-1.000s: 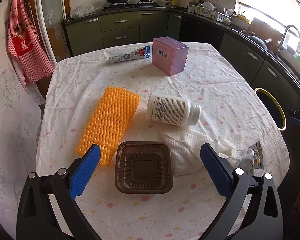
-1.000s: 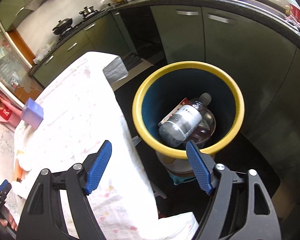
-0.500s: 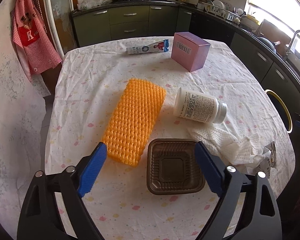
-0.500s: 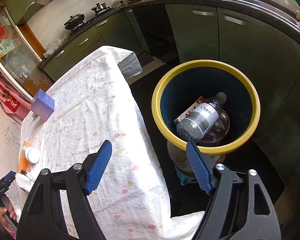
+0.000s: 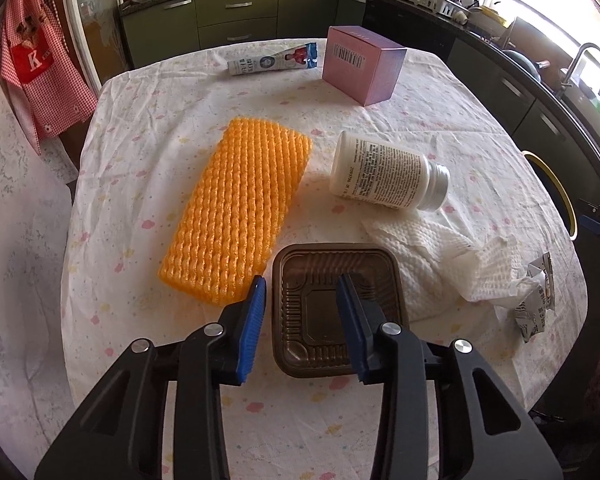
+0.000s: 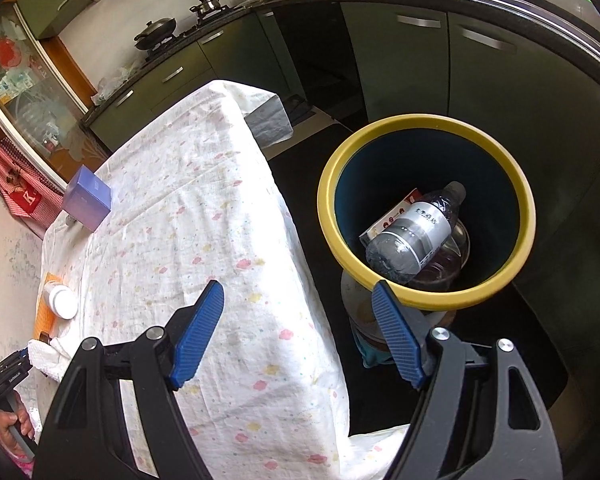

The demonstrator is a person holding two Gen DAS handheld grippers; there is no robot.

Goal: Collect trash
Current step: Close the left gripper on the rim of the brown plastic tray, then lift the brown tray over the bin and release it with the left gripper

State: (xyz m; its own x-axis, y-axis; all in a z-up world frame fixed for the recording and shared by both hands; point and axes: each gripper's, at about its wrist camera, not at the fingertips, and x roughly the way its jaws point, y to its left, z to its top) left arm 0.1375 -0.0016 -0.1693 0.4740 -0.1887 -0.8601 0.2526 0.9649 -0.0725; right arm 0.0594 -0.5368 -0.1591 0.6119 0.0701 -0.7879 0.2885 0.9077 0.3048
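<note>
In the left wrist view, my left gripper (image 5: 302, 286) is above the left part of a brown plastic tray (image 5: 334, 308) on the table; its jaws stand partly closed with a gap, holding nothing. Around the tray lie an orange foam net (image 5: 240, 208), a white bottle (image 5: 386, 176), a crumpled paper towel (image 5: 440, 252) and a torn wrapper (image 5: 536, 304). In the right wrist view, my right gripper (image 6: 298, 294) is open and empty, between the table edge and the yellow-rimmed bin (image 6: 420, 300), which holds a clear bottle (image 6: 416, 236) and a small carton.
A pink box (image 5: 362, 64) and a toothpaste tube (image 5: 272, 62) lie at the table's far end. The bin's rim (image 5: 556, 184) shows off the table's right side. Dark kitchen cabinets (image 6: 480, 72) stand behind the bin. The tablecloth (image 6: 204, 216) hangs over the edge.
My left gripper's jaws have narrowed from wide open to a small gap and shifted over the tray. My right gripper has swung left from above the bin toward the table edge.
</note>
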